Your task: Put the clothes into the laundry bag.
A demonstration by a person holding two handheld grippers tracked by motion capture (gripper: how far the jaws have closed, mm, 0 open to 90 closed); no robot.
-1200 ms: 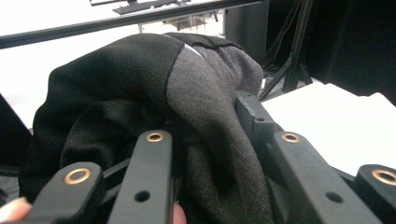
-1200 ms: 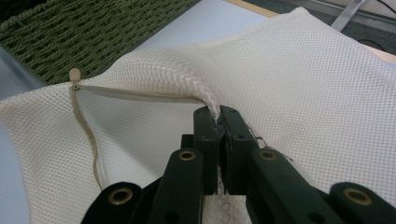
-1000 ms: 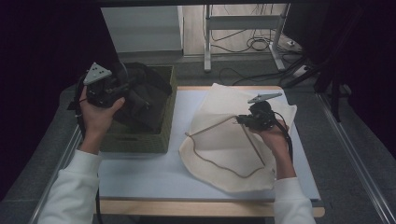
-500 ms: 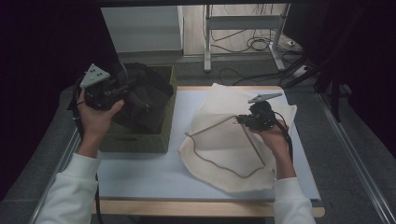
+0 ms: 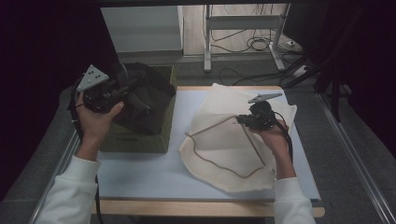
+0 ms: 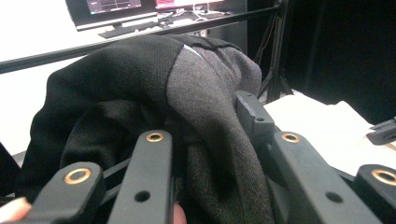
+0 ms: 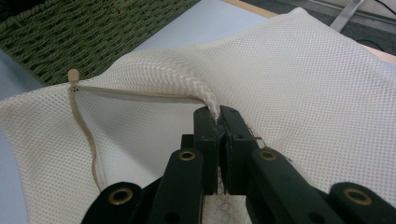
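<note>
Bare table top (image 5: 154, 170) is lying open at six o'clock, giving a hand free passage along the near edge. The green basket (image 5: 140, 137) is blocking nine o'clock, dark clothing (image 5: 144, 100) bulging above its rim. The mesh bag (image 5: 233, 140) is sprawling across three o'clock, its drawstring (image 5: 219, 163) looping over the surface there.

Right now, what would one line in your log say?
left tongs: shut on dark garment over green basket | right tongs: shut on mesh bag edge | bag flat on table
</note>
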